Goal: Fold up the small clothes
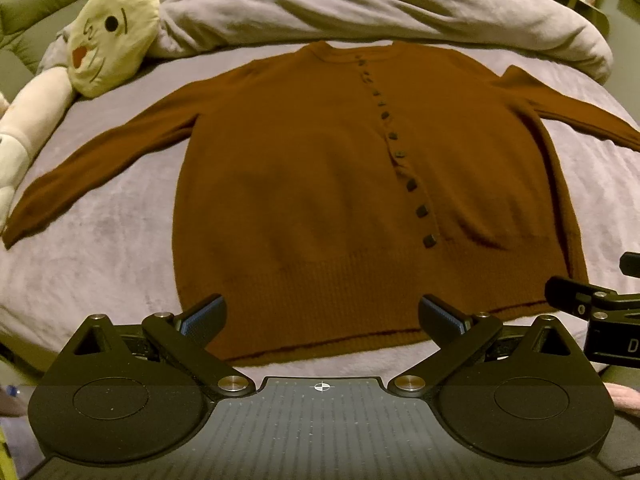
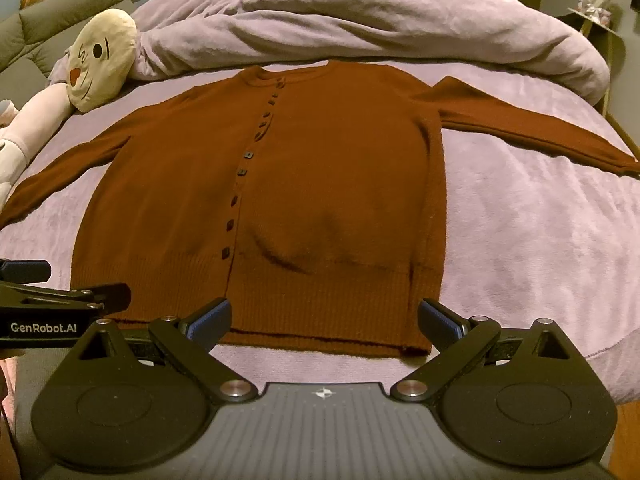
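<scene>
A rust-brown buttoned cardigan (image 1: 304,184) lies flat, front up, on the lilac bed cover (image 1: 100,240), both sleeves spread out sideways, hem nearest me. It also shows in the right wrist view (image 2: 320,184). My left gripper (image 1: 322,316) is open and empty, hovering just above the hem's middle. My right gripper (image 2: 324,320) is open and empty above the hem's right part. Each gripper shows at the edge of the other's view: the right gripper (image 1: 592,304) and the left gripper (image 2: 60,300).
A cream plush toy (image 1: 112,36) with a white body lies at the bed's far left. A bunched lilac duvet (image 1: 360,8) runs across the back. A green headboard (image 2: 60,12) stands at the left. The bed's right edge (image 2: 624,152) drops off near a side table.
</scene>
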{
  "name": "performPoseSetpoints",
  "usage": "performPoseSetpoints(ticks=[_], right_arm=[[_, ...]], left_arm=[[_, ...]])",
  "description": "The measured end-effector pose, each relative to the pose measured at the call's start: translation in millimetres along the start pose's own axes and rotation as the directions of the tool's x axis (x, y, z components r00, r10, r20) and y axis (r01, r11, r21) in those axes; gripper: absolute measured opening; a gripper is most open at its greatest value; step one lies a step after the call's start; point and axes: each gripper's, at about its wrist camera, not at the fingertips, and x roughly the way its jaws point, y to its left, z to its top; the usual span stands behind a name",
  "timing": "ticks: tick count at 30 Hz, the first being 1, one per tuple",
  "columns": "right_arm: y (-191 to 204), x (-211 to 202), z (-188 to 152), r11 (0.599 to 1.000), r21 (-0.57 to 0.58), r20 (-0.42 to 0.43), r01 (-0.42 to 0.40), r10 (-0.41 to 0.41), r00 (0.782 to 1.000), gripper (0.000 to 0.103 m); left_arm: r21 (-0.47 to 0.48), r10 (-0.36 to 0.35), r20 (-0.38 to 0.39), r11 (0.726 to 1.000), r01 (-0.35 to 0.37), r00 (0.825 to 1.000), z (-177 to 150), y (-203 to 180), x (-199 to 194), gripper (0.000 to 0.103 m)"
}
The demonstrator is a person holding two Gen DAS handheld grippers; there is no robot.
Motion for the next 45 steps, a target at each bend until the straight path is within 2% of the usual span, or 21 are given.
performPoseSetpoints(ticks=[45], right_arm=[[-5.3, -7.5, -5.2, 1.000, 0.020, 0.020, -0.007, 0.006, 1.000, 0.099]], left_arm=[[0.008, -0.015, -0.012, 1.000, 0.016, 1.000, -3.4, -5.3, 1.2, 0.103]])
